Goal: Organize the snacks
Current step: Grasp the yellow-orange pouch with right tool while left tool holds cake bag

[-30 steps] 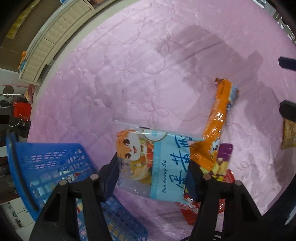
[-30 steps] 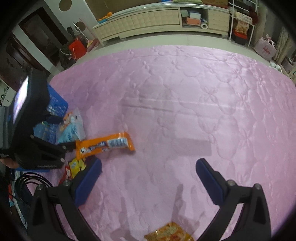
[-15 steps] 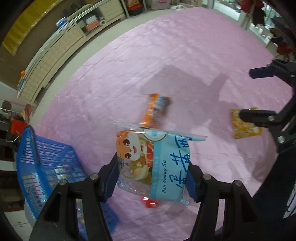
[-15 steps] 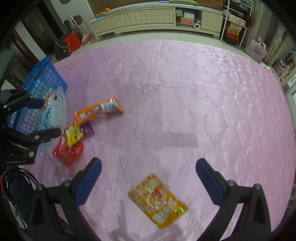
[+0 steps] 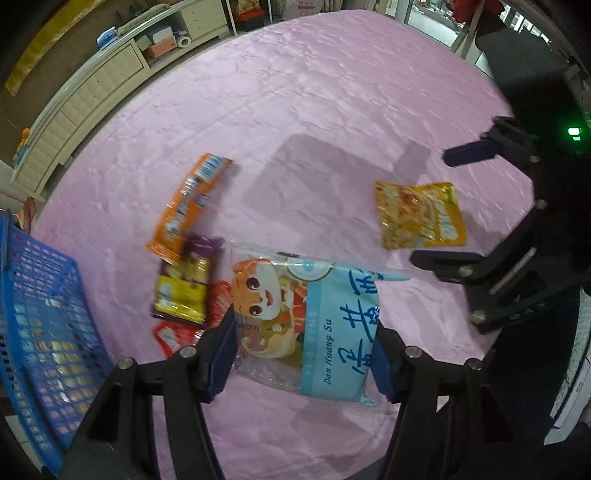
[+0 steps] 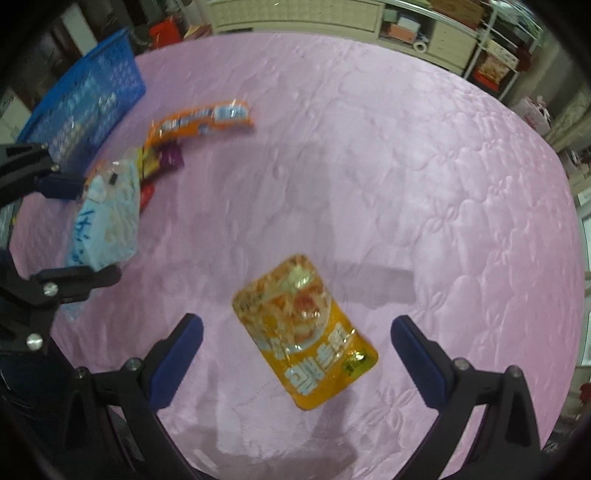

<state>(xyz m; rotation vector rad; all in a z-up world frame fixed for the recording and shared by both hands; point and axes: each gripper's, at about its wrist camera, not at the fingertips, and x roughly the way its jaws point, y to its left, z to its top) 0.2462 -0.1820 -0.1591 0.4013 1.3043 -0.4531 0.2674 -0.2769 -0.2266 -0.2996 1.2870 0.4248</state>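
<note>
My left gripper (image 5: pixel 304 341) is shut on a light blue snack bag with a cartoon child (image 5: pixel 310 325) and holds it above the pink bedspread; the bag also shows in the right wrist view (image 6: pixel 105 218). My right gripper (image 6: pixel 295 350) is open and empty, hovering over a yellow-orange pouch (image 6: pixel 304 328), which also shows in the left wrist view (image 5: pixel 419 214). A long orange packet (image 5: pixel 188 206), a purple-and-yellow packet (image 5: pixel 184 284) and a red packet (image 5: pixel 177 334) lie together near the blue basket (image 5: pixel 40 332).
The blue basket (image 6: pixel 88 96) stands at the bedspread's left edge. The pink quilted bedspread (image 6: pixel 406 166) stretches wide to the right. A cream cabinet (image 6: pixel 332 14) and shelves stand beyond its far edge.
The left gripper has lifted the blue bag up and back from the pile. The right gripper has swung over until the yellow-orange pouch lies between its fingers.
</note>
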